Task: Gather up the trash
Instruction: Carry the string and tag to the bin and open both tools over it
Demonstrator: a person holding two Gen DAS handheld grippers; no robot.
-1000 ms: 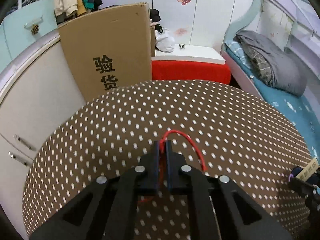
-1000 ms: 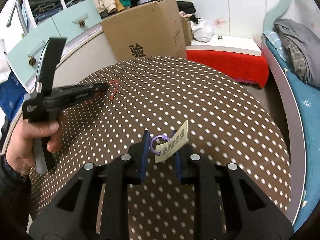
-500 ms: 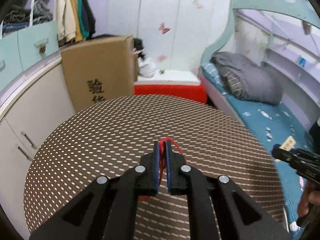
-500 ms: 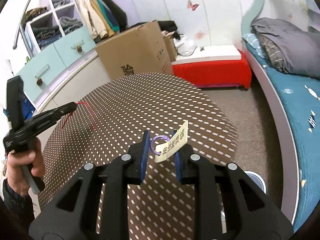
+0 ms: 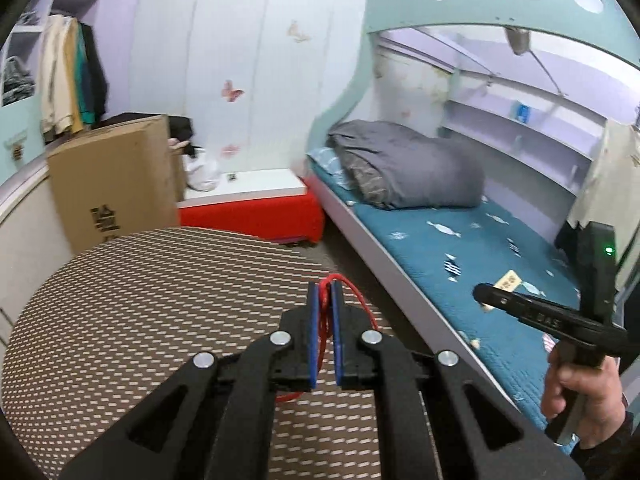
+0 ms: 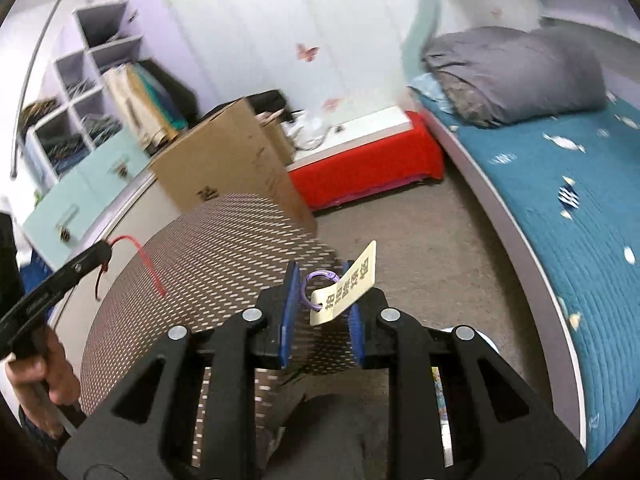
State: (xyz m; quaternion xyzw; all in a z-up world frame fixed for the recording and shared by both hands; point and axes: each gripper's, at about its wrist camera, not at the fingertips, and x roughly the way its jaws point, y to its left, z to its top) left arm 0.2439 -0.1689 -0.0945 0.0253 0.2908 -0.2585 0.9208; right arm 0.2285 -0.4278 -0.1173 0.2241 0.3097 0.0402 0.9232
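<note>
Both grippers have swung off the dotted table [image 5: 120,320] toward the floor at three o'clock, left gripper [image 5: 326,300] pinching the red string [image 5: 360,300], right gripper [image 6: 322,292] clamping the ringed tag [image 6: 348,288]; carrying step, next needs a bin.

Left gripper [image 5: 325,292] clamped; right gripper [image 6: 322,276] gripping (raised).

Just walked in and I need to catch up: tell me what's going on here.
A person is collecting trash with a handheld gripper in each hand. The left gripper is shut on a red string, its loop sticking out past the fingertips. The right gripper is clamped on a purple ring that carries a cream tag. Both are held above the edge of the round dotted table, with carpet and a bed beyond. No bin can be made out for certain.
</note>
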